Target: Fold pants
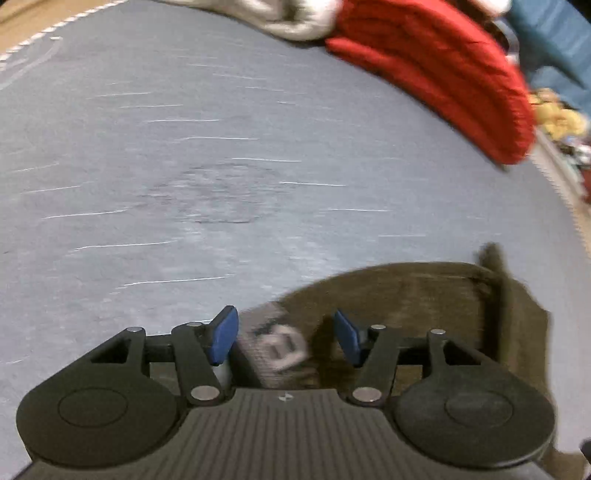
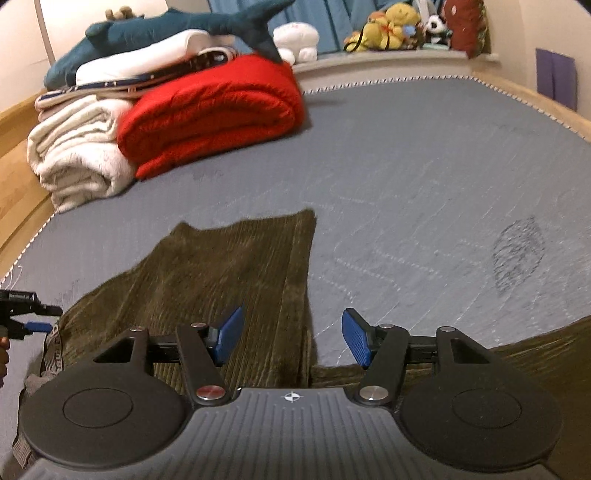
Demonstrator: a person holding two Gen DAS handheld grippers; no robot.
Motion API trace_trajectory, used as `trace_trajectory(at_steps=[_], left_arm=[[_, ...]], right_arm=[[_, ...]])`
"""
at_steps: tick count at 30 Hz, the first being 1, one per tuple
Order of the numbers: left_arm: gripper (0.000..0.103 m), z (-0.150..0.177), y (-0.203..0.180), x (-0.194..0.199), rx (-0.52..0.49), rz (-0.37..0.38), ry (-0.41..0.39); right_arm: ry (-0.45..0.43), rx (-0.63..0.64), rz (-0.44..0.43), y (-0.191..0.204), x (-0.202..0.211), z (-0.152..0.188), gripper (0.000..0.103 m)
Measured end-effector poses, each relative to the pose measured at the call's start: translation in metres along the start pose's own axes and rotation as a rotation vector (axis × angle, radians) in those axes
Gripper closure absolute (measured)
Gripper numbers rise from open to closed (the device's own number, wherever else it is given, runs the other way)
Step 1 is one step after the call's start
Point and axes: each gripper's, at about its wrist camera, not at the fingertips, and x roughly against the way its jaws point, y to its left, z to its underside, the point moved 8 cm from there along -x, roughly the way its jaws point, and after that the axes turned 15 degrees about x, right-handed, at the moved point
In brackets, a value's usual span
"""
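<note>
Nearest the right wrist camera, the right tool [image 2: 291, 338] hangs with its blue pads [image 2: 229, 334] apart and nothing between them, poised over the inner edge of one leg of the pants [image 2: 221, 273]. The pants are brown corduroy and lie flat on the grey bed [image 2: 424, 166], spread out, probably so a fold can be laid cleanly; a second brown stretch shows at the lower right of that view. The left tool [image 1: 286, 334] also stands open, over the waistband [image 1: 275, 341] at the pants' near end; the band lies between the pads, but blur makes it hard to tell if either pad touches it, and nothing looks pinched. From the right view the left tool appears at the far left edge, beside the waist. Both tools sit at cloth edges, which suits picking up a fold line. The red blanket [image 2: 214, 110], white blanket [image 2: 81, 155] and plush shark [image 2: 155, 31] are stacked at the bed's far corner, well apart from the pants, leaving working room.
</note>
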Motion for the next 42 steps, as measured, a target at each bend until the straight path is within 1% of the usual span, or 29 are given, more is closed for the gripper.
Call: trace_trajectory(at_steps=[1,2,3,5,6,7,8,10,12,13,14,15,17,18,19,20,21,23,25,28,29,31,32,34,36,39,40,41,42], left_arm=[[0.040,0.001,0.002,0.001,0.009,-0.032,0.006],[0.040,0.004,0.003,-0.001,0.022,-0.030,0.028],[0.036,0.009,0.001,-0.003,0.029,-0.005,0.060],[0.036,0.012,-0.002,-0.005,0.003,-0.001,0.066],[0.045,0.012,-0.002,-0.006,-0.016,-0.006,0.058],[0.051,0.009,-0.001,-0.007,-0.032,-0.006,0.037],[0.059,0.003,0.000,-0.006,-0.037,0.017,0.003],[0.062,-0.008,0.000,0.000,-0.062,0.041,-0.104],[0.061,-0.003,-0.013,0.001,-0.170,0.015,-0.169],[0.060,0.003,-0.018,-0.002,-0.237,-0.028,-0.182],[0.056,0.009,-0.019,-0.008,-0.283,-0.069,-0.178],[0.050,0.012,-0.019,-0.012,-0.306,-0.104,-0.167],[0.043,0.008,-0.021,-0.005,-0.310,-0.147,-0.172],[0.042,0.006,-0.024,0.004,-0.296,-0.154,-0.178],[0.042,0.004,-0.027,0.016,-0.278,-0.143,-0.188],[0.043,0.003,-0.032,0.027,-0.262,-0.126,-0.210],[0.043,0.003,-0.039,0.040,-0.260,-0.110,-0.248],[0.043,0.008,-0.056,0.063,-0.293,-0.074,-0.302],[0.043,0.016,-0.070,0.083,-0.308,-0.016,-0.317],[0.043,0.034,-0.088,0.110,-0.323,0.060,-0.325],[0.043,0.041,-0.094,0.118,-0.338,0.079,-0.329],[0.043,0.056,-0.103,0.131,-0.379,0.114,-0.333],[0.043,0.062,-0.107,0.133,-0.391,0.126,-0.338],[0.043,0.075,-0.116,0.147,-0.398,0.158,-0.348],[0.043,0.088,-0.122,0.154,-0.380,0.197,-0.325],[0.043,0.116,-0.134,0.158,-0.388,0.248,-0.225],[0.043,0.124,-0.138,0.159,-0.406,0.254,-0.216],[0.041,0.130,-0.142,0.160,-0.427,0.258,-0.218],[0.038,0.137,-0.145,0.161,-0.449,0.268,-0.222]], right_arm=[[0.006,-0.001,0.000,-0.002,-0.002,0.004,0.041],[0.012,-0.002,-0.001,-0.002,-0.005,0.005,0.041],[0.019,-0.002,-0.005,-0.002,-0.008,0.007,0.041],[0.035,0.001,-0.009,0.000,-0.015,0.009,0.041],[0.045,0.003,-0.010,0.002,-0.019,0.010,0.041],[0.055,0.004,-0.013,0.003,-0.022,0.011,0.041],[0.065,0.002,-0.014,0.004,-0.026,0.013,0.041],[0.087,-0.004,-0.018,0.005,-0.035,0.017,0.041],[0.113,-0.006,-0.024,0.007,-0.042,0.023,0.041],[0.125,-0.004,-0.025,0.008,-0.045,0.026,0.041],[0.136,0.001,-0.026,0.010,-0.048,0.029,0.041],[0.148,0.012,-0.028,0.012,-0.050,0.033,0.042],[0.165,0.047,-0.026,0.015,-0.052,0.038,0.042],[0.167,0.068,-0.026,0.016,-0.051,0.039,0.043],[0.167,0.086,-0.026,0.018,-0.050,0.040,0.044],[0.164,0.101,-0.027,0.019,-0.049,0.040,0.049],[0.163,0.114,-0.036,0.020,-0.048,0.040,0.058],[0.155,0.137,-0.049,0.023,-0.047,0.039,0.069],[0.141,0.170,-0.036,0.026,-0.045,0.037,0.079],[0.104,0.190,-0.049,0.030,-0.037,0.030,0.089],[0.076,0.203,-0.068,0.034,-0.030,0.026,0.091],[-0.024,0.295,-0.133,0.051,-0.010,0.014,0.091],[-0.074,0.364,-0.174,0.063,0.002,0.011,0.091],[-0.122,0.454,-0.281,0.083,0.021,0.013,0.091],[-0.124,0.504,-0.397,0.099,0.034,0.020,0.091],[-0.051,0.552,-0.512,0.115,0.038,0.034,0.091],[-0.037,0.556,-0.515,0.117,0.036,0.035,0.090],[-0.029,0.549,-0.502,0.116,0.032,0.035,0.087],[-0.023,0.524,-0.475,0.113,0.028,0.032,0.086]])
